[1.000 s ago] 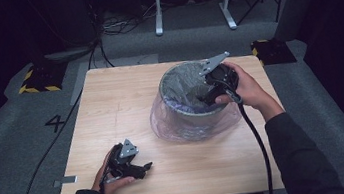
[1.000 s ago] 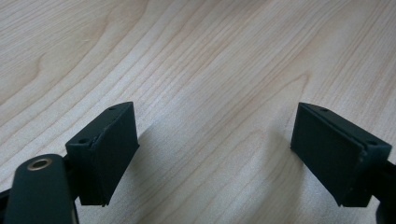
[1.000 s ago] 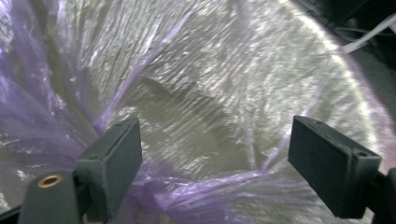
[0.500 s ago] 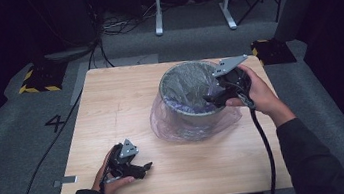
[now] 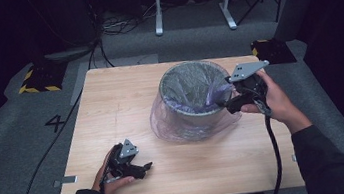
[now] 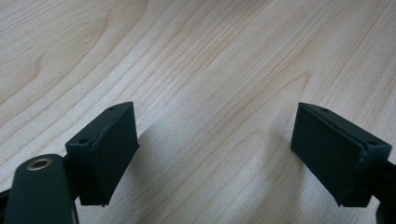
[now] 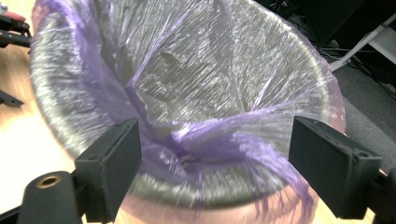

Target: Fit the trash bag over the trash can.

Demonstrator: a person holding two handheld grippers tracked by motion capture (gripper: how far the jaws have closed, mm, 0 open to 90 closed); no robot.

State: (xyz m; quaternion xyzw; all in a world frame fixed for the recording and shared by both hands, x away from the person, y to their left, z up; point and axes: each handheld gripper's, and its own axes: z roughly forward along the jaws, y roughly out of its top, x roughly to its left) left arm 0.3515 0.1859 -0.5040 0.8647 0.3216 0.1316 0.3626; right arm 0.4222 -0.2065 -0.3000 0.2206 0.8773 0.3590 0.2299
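Surface (image 5: 110,105): a pale wood top with visible grain, rectangular with rounded corners, standing on grey carpet.
Bin (image 5: 189,112): a grey round bin stands upright on the surface, right of its middle and toward the far edge.
Liner (image 5: 163,123): a thin purple see-through bag lines the bin, folds over its rim and spreads loosely onto the surface around the bin's base.
Left tongs (image 5: 141,169): rest low at the near left part of the surface, held in a hand, jaws wide apart with bare wood between them.
Bare wood: the far left part and the near right part.
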